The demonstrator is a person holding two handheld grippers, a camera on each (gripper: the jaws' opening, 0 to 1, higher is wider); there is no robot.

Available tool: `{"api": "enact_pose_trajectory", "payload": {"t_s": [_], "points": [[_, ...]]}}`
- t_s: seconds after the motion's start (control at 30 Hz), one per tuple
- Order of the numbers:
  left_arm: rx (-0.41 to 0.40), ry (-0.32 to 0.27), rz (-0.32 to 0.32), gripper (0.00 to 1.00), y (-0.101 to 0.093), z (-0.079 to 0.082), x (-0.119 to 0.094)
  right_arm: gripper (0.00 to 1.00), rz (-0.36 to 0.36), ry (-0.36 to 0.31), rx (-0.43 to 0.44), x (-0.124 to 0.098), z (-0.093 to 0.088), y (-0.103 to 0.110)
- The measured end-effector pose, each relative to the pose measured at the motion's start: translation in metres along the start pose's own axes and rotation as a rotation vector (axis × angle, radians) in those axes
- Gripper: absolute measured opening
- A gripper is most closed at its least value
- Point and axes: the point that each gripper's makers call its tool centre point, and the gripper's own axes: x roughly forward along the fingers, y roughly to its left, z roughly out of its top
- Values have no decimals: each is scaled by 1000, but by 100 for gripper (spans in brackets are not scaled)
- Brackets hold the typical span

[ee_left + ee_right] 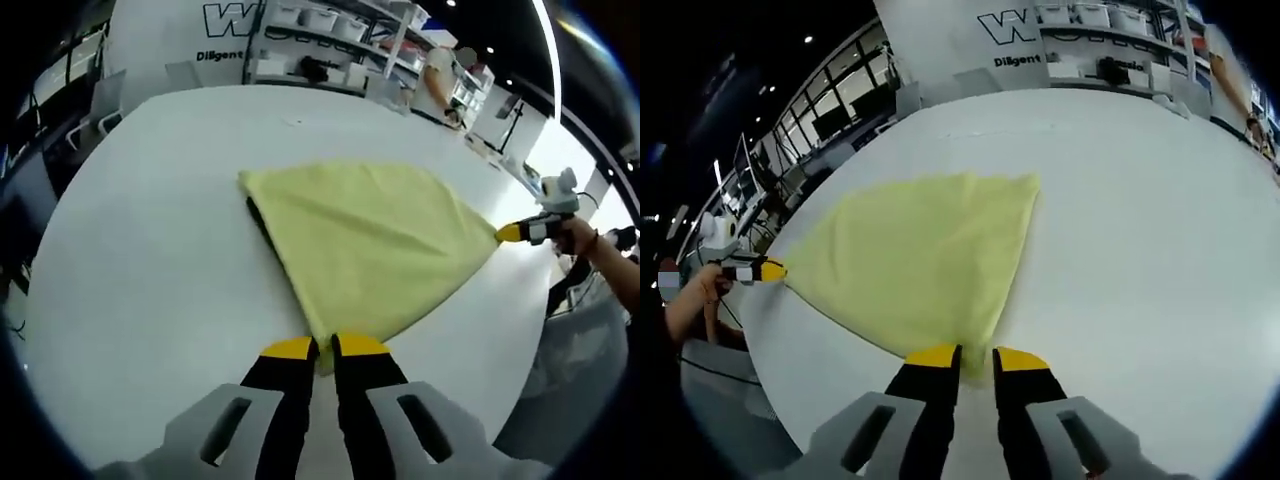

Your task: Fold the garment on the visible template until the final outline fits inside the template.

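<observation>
Left gripper (322, 347) clamps one cloth (370, 240) corner near the table (150, 220) edge; right gripper (976, 357) clamps another, yellow cloth stretched between them.

White desk in a dim workshop hall

A broad white desk (150, 220) fills the foreground. Beyond its far edge stands a white wall panel (940, 40) with dark lettering, and beside it white shelving (330, 40) stacked with boxes. In the right gripper view, tall glazed windows (840, 95) run along the left under a dark ceiling with small spot lights; a bright strip light (548, 50) arcs overhead in the left gripper view.
</observation>
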Motion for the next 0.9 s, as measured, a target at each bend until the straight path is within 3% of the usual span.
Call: {"api": "enact_pose_trajectory", "payload": {"t_s": [0.07, 0.2, 0.3, 0.43, 0.6, 0.9], "points": [[-12, -17, 5, 32, -1, 7, -5, 29, -9, -39, 2, -5, 10, 2], [-1, -65, -20, 38, -15, 26, -20, 40, 9, -101, -13, -17, 28, 14], [-7, -74, -21, 51, -23, 34, -29, 55, 18, -115, -18, -25, 35, 24], [24, -93, -4, 64, -35, 44, -44, 65, 35, -146, -29, -43, 44, 42], [28, -113, -20, 76, -52, 46, -55, 87, 13, -171, -30, -62, 48, 52], [-6, -122, -32, 91, -71, 38, -69, 99, 50, -165, -65, -87, 37, 77]]}}
